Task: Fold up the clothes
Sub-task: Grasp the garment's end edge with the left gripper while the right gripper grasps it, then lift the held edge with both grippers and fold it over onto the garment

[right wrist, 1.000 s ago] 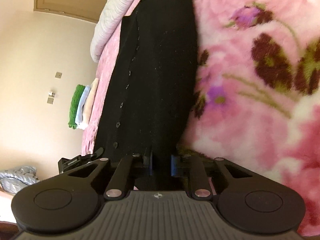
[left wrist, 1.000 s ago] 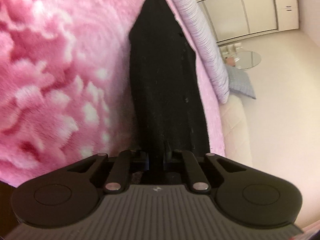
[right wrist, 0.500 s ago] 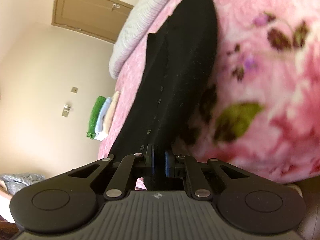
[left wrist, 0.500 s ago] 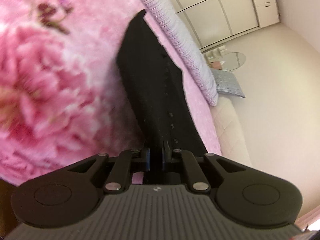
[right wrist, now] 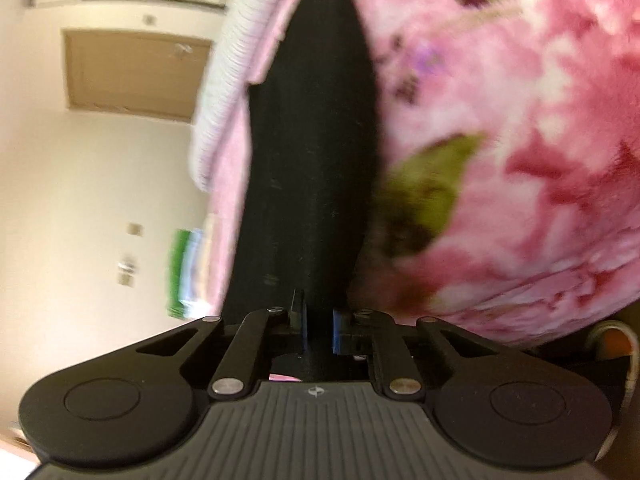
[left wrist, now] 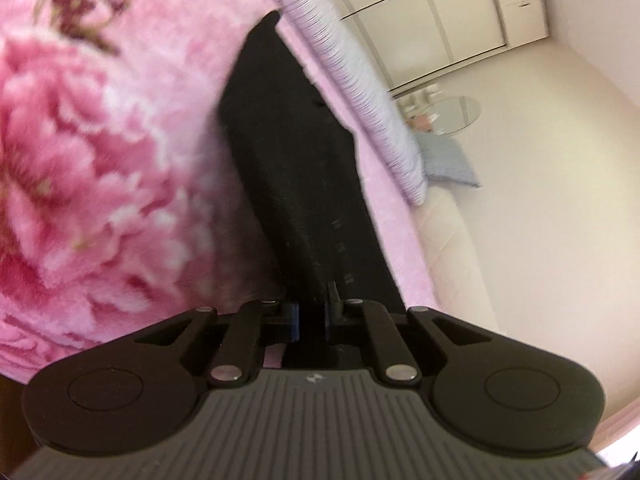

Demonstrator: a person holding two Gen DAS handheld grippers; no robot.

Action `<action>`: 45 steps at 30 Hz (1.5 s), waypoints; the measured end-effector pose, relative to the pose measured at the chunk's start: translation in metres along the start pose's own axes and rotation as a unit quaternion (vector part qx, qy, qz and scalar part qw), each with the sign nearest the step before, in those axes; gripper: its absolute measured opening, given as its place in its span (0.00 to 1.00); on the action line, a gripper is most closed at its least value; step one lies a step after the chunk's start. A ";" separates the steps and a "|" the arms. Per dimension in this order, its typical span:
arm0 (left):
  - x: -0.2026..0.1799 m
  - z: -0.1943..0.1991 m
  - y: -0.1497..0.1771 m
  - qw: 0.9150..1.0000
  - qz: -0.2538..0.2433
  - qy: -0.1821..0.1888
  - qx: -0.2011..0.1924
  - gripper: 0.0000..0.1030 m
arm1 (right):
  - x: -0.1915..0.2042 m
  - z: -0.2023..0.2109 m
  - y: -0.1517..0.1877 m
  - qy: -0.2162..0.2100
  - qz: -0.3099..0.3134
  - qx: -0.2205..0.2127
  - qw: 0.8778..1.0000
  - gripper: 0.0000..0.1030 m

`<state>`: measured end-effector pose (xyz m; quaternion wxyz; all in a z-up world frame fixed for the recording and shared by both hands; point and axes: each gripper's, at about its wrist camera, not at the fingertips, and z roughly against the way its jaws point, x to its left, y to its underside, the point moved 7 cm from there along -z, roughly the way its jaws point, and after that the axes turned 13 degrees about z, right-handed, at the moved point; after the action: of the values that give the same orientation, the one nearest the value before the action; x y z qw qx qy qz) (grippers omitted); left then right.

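Observation:
A black buttoned garment (left wrist: 296, 184) hangs stretched in front of a pink floral blanket (left wrist: 100, 160). My left gripper (left wrist: 312, 316) is shut on its near edge, with the cloth running up and away from the jaws. In the right wrist view the same black garment (right wrist: 316, 168) stretches upward, and my right gripper (right wrist: 318, 330) is shut on its other near edge. The pink floral blanket (right wrist: 520, 140) lies to the right of it. A row of small buttons shows along the cloth in both views.
A white ribbed pillow or rolled cover (left wrist: 352, 76) lies along the bed's far edge. A round glass table (left wrist: 452, 110) and wardrobe doors stand beyond. In the right wrist view, a stack of folded clothes (right wrist: 188, 268) sits by the bed, with a brown door (right wrist: 136, 72) behind.
Both grippers kept their hold on the black garment and swung with it; the views have tilted and blurred, and the blanket pattern has shifted across both frames.

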<state>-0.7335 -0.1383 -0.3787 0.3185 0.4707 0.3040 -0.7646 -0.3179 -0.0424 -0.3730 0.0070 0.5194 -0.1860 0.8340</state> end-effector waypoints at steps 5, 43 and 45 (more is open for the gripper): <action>-0.038 0.022 0.004 0.998 -0.043 0.039 -0.008 0.06 | 0.036 0.021 -0.005 -0.035 0.019 -0.031 0.999 0.11; -0.035 -0.140 -0.173 0.958 -0.225 -0.155 0.086 0.50 | 0.018 -0.085 -0.192 0.168 0.272 0.010 0.948 0.60; -0.029 -0.149 -0.173 0.950 -0.244 -0.171 0.096 0.49 | 0.016 -0.091 -0.190 0.167 0.279 0.026 0.945 0.60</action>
<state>-0.7784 0.0870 -0.3796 0.1228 0.2727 0.2751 -0.9137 -0.3644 0.1606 -0.3373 -0.2091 0.3004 -0.2976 0.8817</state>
